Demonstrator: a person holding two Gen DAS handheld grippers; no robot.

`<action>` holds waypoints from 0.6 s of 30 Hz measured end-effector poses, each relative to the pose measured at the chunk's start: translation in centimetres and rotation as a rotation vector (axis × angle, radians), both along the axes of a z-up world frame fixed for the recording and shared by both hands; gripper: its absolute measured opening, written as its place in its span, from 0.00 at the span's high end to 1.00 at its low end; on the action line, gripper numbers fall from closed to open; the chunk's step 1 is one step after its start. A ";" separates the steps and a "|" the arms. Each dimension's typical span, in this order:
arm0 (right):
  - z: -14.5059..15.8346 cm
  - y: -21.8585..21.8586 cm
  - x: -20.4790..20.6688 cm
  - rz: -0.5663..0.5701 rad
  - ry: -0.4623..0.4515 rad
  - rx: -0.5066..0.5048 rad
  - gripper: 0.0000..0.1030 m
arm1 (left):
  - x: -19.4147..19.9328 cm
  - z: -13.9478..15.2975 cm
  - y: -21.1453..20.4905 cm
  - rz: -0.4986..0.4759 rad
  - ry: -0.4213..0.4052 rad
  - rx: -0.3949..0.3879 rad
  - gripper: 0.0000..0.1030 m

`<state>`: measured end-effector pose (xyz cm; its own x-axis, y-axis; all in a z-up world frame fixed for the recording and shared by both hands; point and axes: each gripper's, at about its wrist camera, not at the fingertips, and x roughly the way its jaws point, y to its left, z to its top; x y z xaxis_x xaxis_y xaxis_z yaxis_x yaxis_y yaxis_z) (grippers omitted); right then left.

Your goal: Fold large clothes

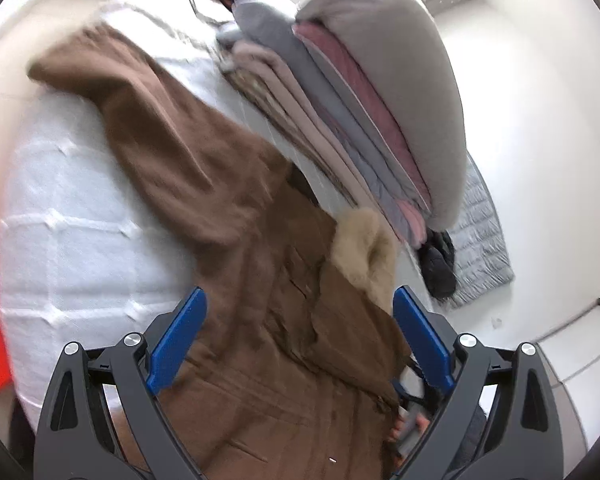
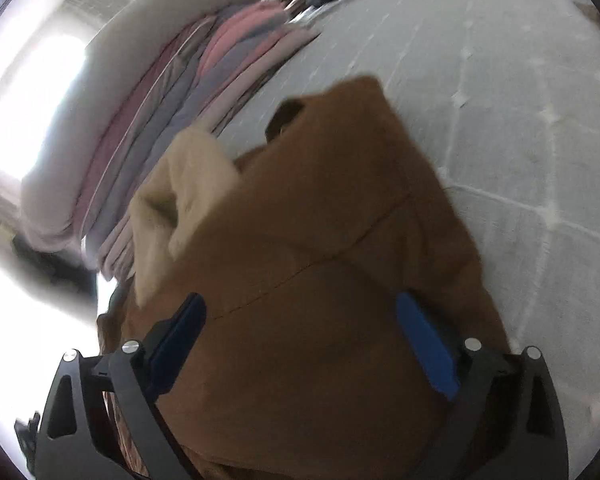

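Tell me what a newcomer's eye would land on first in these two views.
The big brown coat sprawls across the white quilted bed, filling the middle of both views, with its pale fur collar on the side nearest the stack. Beside it rises a tall stack of folded clothes in grey, pink and beige. The left gripper and right gripper hang open over the coat.

No legible text, label, brand, number or sign anywhere in either view. Nothing printed on the brown coat (image 1: 236, 184), its pale fur collar (image 1: 362, 248), or the stack of folded clothes (image 1: 340, 92) along the bed (image 1: 72, 216) edge. Possibly some dark marks on the white cloth at the bed's far corner, too blurred to read as writing.
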<state>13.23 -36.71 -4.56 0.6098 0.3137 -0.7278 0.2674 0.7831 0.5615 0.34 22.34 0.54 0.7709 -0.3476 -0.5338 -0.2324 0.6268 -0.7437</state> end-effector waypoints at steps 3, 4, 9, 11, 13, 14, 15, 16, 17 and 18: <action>4.3 6.7 0.2 0.229 -0.131 -0.027 0.10 | -0.5 0.1 2.1 0.051 0.007 0.037 0.12; 5.4 10.3 0.8 0.346 -0.148 -0.010 0.09 | -0.5 0.0 3.0 0.067 0.017 0.040 0.12; 6.5 25.9 1.5 0.694 -0.086 0.113 0.07 | 0.8 -2.9 8.9 0.083 0.058 -0.108 0.12; 6.5 30.8 -1.4 0.796 -0.080 0.186 0.07 | 1.3 -5.3 12.5 0.107 0.040 -0.262 0.12; 6.3 33.4 -4.7 0.875 -0.062 0.266 0.07 | 1.0 -8.6 17.0 0.185 0.027 -0.407 0.12; 6.4 33.9 -6.4 0.901 -0.056 0.284 0.07 | 0.6 -10.2 18.8 0.239 0.024 -0.467 0.12; 6.5 33.8 -8.4 0.927 -0.054 0.299 0.07 | 0.3 -11.5 20.2 0.286 0.017 -0.518 0.12; 6.4 33.4 -9.4 0.942 -0.053 0.306 0.07 | 0.1 -13.4 22.3 0.337 0.000 -0.588 0.12; 6.4 32.5 -11.0 0.955 -0.055 0.307 0.07 | 0.2 -14.4 23.4 0.360 -0.006 -0.612 0.12; 6.3 31.1 -12.4 0.958 -0.066 0.302 0.07 | 0.6 -15.0 24.3 0.379 -0.008 -0.611 0.12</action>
<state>0.79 -5.61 1.73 0.0399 0.8590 -0.5105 -0.4389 0.4740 0.7633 0.92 46.63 -14.51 0.9005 -0.2904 -0.3235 -0.3450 -0.0243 -0.9383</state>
